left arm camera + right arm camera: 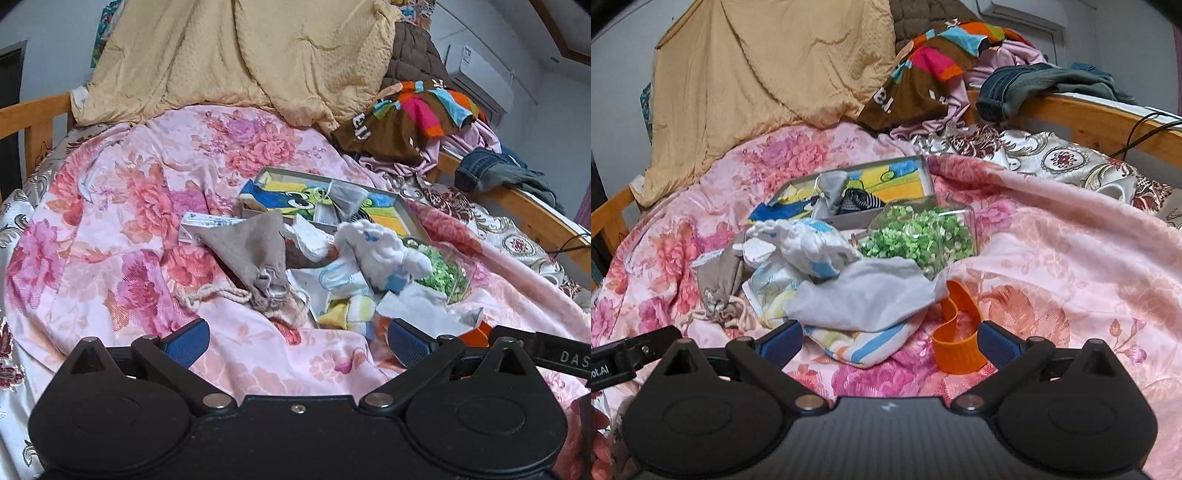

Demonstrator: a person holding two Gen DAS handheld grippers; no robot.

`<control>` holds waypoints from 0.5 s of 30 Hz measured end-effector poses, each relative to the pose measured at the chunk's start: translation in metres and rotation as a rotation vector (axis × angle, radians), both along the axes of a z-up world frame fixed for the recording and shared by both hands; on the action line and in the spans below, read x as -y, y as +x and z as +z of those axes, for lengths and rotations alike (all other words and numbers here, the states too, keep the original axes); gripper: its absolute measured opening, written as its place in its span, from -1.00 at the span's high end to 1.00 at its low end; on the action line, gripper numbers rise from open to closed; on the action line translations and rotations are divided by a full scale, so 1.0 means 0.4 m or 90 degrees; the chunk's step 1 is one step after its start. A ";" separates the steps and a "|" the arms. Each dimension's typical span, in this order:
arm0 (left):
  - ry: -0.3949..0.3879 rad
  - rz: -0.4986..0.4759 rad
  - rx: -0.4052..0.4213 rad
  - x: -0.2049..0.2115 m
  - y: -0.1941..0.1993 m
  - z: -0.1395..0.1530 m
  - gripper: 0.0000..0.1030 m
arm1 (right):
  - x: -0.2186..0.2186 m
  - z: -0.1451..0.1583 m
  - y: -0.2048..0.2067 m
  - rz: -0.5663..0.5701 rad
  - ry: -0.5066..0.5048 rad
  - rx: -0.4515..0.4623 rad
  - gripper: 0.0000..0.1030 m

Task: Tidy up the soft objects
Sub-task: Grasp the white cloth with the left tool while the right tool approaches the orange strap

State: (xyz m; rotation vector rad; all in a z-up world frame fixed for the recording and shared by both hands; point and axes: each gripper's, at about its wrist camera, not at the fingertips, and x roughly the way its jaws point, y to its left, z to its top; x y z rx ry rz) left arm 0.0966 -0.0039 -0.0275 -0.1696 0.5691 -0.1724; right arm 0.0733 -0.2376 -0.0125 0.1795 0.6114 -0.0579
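Observation:
A heap of soft things lies on the pink floral bedspread point(122, 229). It holds a grey drawstring pouch point(255, 247), a white plush toy point(373, 247) and a striped cloth point(864, 343) under a pale grey cloth point(864, 295). An orange band point(956, 343) lies just ahead of my right gripper point(892, 341), which is open, its blue pads point(781, 343) either side of the cloths. My left gripper point(297, 341) is open over bare bedspread, short of the pouch. A shallow box point(332, 199) with a cartoon picture holds small fabric items.
A clear bag of green bits point(919, 236) lies beside the plush toy. A tan quilt point(236, 55) and piled clothes point(413, 110) rise at the back. Jeans point(1034, 88) hang over the wooden bed rail point(1089, 114). A small white carton point(207, 225) lies by the pouch.

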 end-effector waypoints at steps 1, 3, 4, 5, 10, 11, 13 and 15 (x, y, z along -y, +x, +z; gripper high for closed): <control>0.003 -0.003 0.000 0.003 0.000 -0.002 -0.98 | -0.002 -0.002 0.003 0.002 -0.002 -0.004 -0.99; 0.007 -0.008 0.000 0.008 0.001 -0.005 -0.98 | -0.003 -0.004 0.005 0.001 -0.004 -0.007 -0.99; 0.007 -0.011 0.001 0.011 0.001 -0.008 -0.98 | -0.001 -0.004 0.006 0.000 -0.003 -0.008 -0.99; 0.008 -0.014 0.000 0.014 0.001 -0.010 -0.98 | 0.000 -0.004 0.007 -0.002 -0.002 -0.010 -0.99; 0.015 -0.029 -0.007 0.031 0.006 -0.024 -0.98 | 0.002 -0.010 0.018 -0.018 -0.008 -0.025 -0.99; 0.015 -0.031 -0.008 0.033 0.007 -0.026 -0.98 | 0.002 -0.012 0.020 -0.021 -0.010 -0.028 -0.99; 0.017 -0.035 -0.011 0.035 0.008 -0.031 -0.98 | 0.004 -0.015 0.024 -0.025 -0.010 -0.033 -0.99; 0.020 -0.037 -0.013 0.038 0.010 -0.034 -0.98 | 0.011 -0.016 0.028 -0.028 0.001 -0.036 -0.99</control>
